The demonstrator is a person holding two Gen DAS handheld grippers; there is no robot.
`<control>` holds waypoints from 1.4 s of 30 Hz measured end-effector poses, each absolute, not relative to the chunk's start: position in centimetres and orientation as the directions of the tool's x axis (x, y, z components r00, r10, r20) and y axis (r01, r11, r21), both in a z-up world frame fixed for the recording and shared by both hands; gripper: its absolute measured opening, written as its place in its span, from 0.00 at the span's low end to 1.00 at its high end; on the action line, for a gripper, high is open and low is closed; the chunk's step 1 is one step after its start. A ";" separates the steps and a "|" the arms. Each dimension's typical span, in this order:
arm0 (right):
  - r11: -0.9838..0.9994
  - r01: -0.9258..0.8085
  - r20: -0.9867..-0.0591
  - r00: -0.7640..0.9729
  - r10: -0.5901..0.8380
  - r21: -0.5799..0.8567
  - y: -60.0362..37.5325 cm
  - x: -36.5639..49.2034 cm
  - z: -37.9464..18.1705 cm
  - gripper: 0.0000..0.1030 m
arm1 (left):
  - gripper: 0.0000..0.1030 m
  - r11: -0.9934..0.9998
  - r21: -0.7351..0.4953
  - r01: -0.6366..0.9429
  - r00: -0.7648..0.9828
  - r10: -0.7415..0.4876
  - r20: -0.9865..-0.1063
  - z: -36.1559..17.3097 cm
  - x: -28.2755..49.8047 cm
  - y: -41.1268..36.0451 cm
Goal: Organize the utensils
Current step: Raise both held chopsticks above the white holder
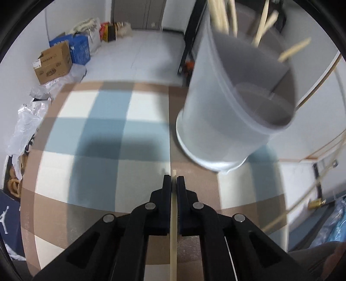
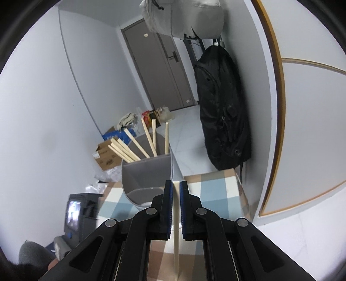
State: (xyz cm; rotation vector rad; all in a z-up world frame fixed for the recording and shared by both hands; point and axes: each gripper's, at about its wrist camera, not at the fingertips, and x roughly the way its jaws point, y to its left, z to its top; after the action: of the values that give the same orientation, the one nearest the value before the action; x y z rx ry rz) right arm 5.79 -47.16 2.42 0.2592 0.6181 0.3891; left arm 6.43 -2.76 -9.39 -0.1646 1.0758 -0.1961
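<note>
A grey divided utensil holder stands on the checked tablecloth, up and right of my left gripper. Several wooden chopsticks stick out of it. My left gripper is shut on a single wooden chopstick that runs back along the fingers. In the right wrist view the holder sits just ahead and left of my right gripper, with several chopsticks leaning in its far compartment. My right gripper is shut on another wooden chopstick.
The table is small and ends close behind the holder. A black backpack hangs on the wall to the right. Cardboard boxes and plastic bags lie on the floor to the left.
</note>
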 end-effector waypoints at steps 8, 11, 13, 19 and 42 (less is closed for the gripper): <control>0.883 -0.319 -0.461 0.762 0.455 0.344 -46.2 4.9 3.7 0.05 | 0.00 0.940 -0.324 0.106 0.649 -0.312 -0.694 -1.9 2.7 -0.2; 0.877 -0.345 -0.418 0.780 0.466 0.335 -45.9 4.1 5.3 0.05 | 0.00 0.929 -0.334 0.157 0.701 -0.343 -0.625 1.0 1.7 -0.8; 0.875 -0.359 -0.392 0.791 0.470 0.325 -45.8 3.8 6.3 0.05 | 0.00 0.925 -0.330 0.187 0.723 -0.357 -0.591 2.5 3.1 -1.3; 0.870 -0.382 -0.347 0.806 0.479 0.312 -45.6 3.6 8.9 0.05 | 0.00 0.912 -0.337 0.234 0.741 -0.392 -0.545 3.0 4.6 -1.0; 0.874 -0.443 -0.202 0.854 0.480 0.202 -44.0 11.6 18.0 0.05 | 0.00 0.906 -0.239 0.349 0.826 -0.418 -0.379 12.4 11.6 -3.2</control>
State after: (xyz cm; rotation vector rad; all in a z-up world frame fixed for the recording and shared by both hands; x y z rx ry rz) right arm 11.56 -44.02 17.95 0.1507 0.2508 0.4869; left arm 11.60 -3.16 12.37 -0.1620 0.4390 -0.4092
